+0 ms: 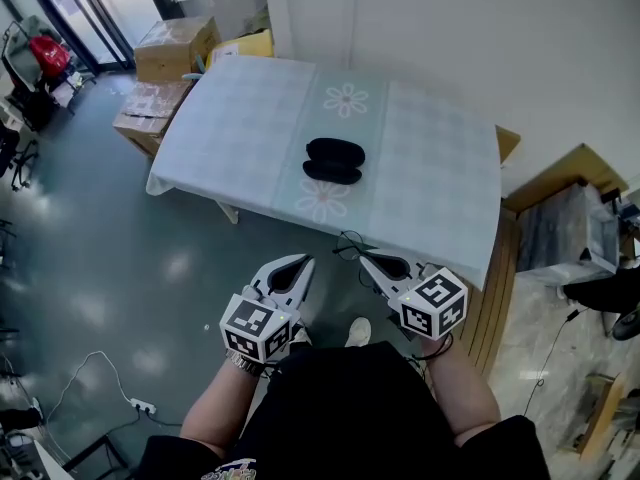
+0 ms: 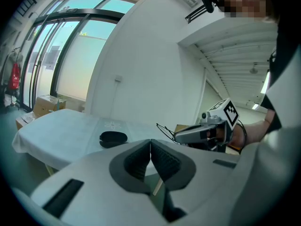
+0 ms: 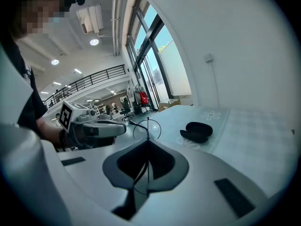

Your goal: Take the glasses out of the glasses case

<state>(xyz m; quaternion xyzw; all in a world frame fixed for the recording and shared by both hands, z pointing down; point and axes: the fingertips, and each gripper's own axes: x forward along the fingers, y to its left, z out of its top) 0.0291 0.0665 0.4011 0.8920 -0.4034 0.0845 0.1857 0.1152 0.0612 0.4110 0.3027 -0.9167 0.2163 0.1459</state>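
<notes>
Nearest, the left gripper is kept with its jaws pressed together, nothing between them. To its right, the glasses are pinched in the right gripper, off the table. The glasses case lies open there, well apart. The taking out is judged done; next a gentle setting down is needed

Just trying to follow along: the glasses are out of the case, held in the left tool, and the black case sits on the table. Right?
Not quite: the right tool holds the glasses, as the right gripper view shows. The left tool is shut on nothing.
</notes>
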